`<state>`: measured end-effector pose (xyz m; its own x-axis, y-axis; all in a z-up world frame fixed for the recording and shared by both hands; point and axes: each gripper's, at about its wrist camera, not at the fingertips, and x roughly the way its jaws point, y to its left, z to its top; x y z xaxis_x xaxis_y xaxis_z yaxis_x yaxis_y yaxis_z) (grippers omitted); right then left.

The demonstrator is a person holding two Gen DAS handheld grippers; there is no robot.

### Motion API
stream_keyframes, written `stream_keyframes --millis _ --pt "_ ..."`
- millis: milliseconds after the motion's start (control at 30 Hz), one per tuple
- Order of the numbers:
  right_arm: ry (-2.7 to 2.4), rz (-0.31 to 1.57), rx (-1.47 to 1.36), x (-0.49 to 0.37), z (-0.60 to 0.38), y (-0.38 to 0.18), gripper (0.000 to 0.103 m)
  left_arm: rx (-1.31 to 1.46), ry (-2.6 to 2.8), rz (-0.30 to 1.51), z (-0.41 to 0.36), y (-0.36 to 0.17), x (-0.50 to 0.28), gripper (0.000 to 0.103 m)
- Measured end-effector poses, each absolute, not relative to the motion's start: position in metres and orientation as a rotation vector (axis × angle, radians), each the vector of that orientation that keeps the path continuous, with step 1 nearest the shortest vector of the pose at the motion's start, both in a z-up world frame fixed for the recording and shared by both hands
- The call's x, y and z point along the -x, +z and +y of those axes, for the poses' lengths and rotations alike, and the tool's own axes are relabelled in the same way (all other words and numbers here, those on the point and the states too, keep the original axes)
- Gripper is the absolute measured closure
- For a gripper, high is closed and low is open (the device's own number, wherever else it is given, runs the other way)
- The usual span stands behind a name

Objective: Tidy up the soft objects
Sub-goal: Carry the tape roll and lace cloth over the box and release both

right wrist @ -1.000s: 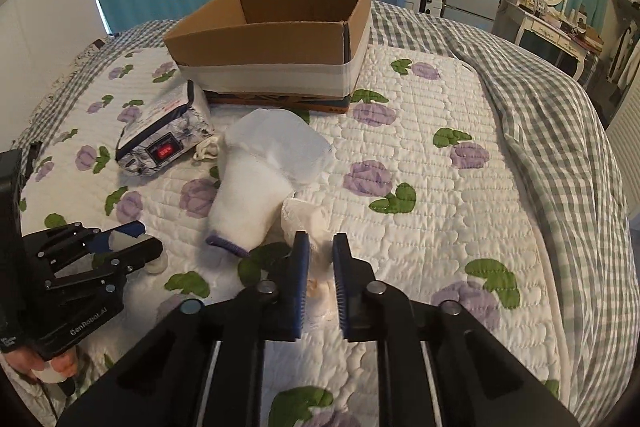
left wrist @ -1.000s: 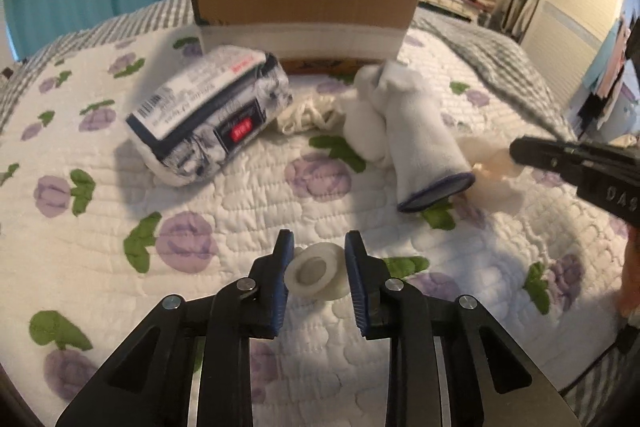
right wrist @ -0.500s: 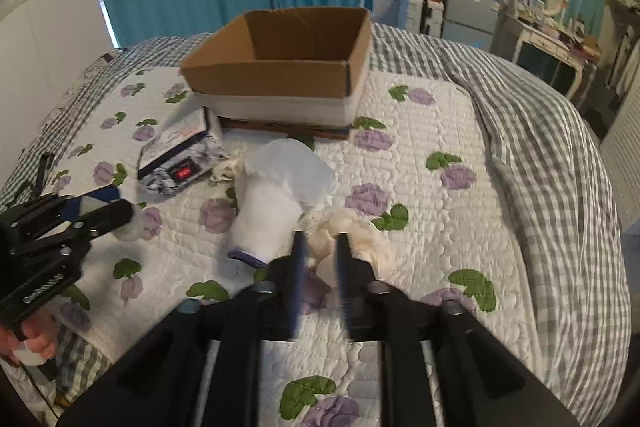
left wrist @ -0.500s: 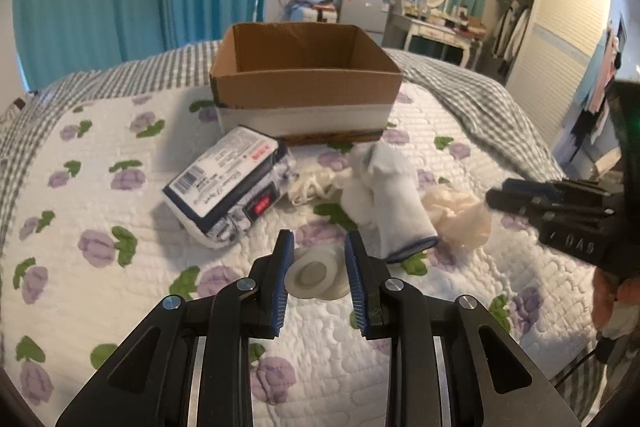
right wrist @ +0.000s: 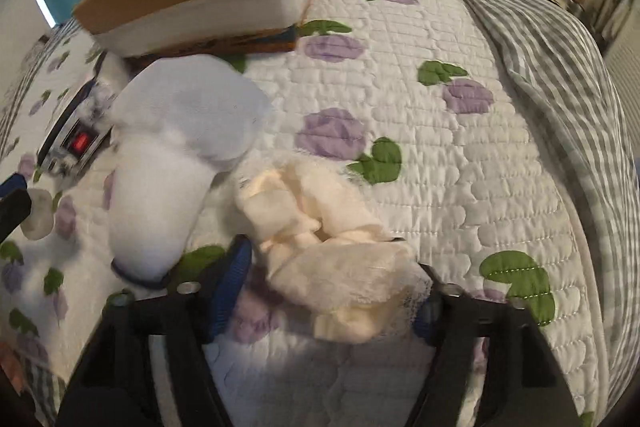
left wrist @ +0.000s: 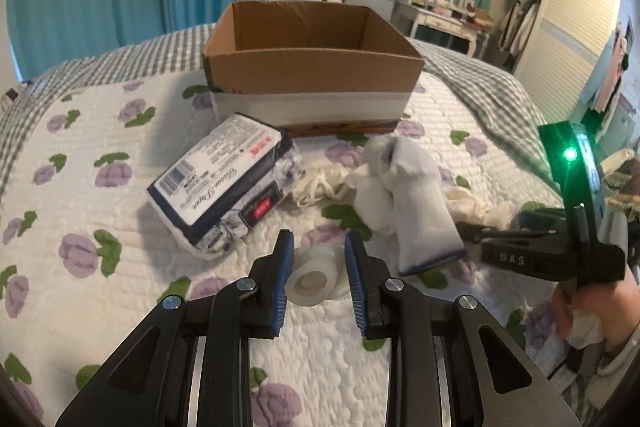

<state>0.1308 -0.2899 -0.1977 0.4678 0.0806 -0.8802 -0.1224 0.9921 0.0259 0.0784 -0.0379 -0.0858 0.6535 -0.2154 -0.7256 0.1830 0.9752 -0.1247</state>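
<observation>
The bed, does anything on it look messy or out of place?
Yes. The cardboard box looks empty, while the tissue pack, white socks, a crumpled gauze cloth and a small white roll lie scattered on the quilt in front of it.

Black left tongs (left wrist: 316, 269) with blue ribbed pads and silver screws; right tongs (right wrist: 328, 291) black, blue-padded.

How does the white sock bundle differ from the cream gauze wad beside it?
The white sock bundle with a dark cuff is smooth and tube-shaped; the cream gauze wad is crumpled and shapeless. The bundle lies free on the floral quilt; the wad sits between the open right hand-held gripper fingers. Both are soft.
</observation>
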Motion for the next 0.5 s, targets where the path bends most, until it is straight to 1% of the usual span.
stream_keyframes --millis 33,100,200,267,500 --pt "0.129 1.068 0.030 -0.130 -0.292 -0.196 0.075 0.044 -0.226 0.827 -0.038 -0.085 -0.080 0.077" --pt "0.151 1.036 0.006 -0.126 -0.294 -0.188 0.079 0.048 -0.230 0.823 -0.037 -0.081 -0.083 0.077" --pt "0.172 0.963 -0.002 -0.119 -0.296 -0.164 0.080 0.049 -0.241 0.801 -0.038 -0.071 -0.088 0.077" --pt "0.184 0.895 0.019 -0.115 -0.294 -0.136 0.080 0.044 -0.244 0.784 -0.040 -0.061 -0.094 0.077" --pt "0.273 0.696 0.049 -0.134 -0.273 -0.040 0.080 0.050 -0.273 0.664 -0.046 -0.004 -0.131 0.077"
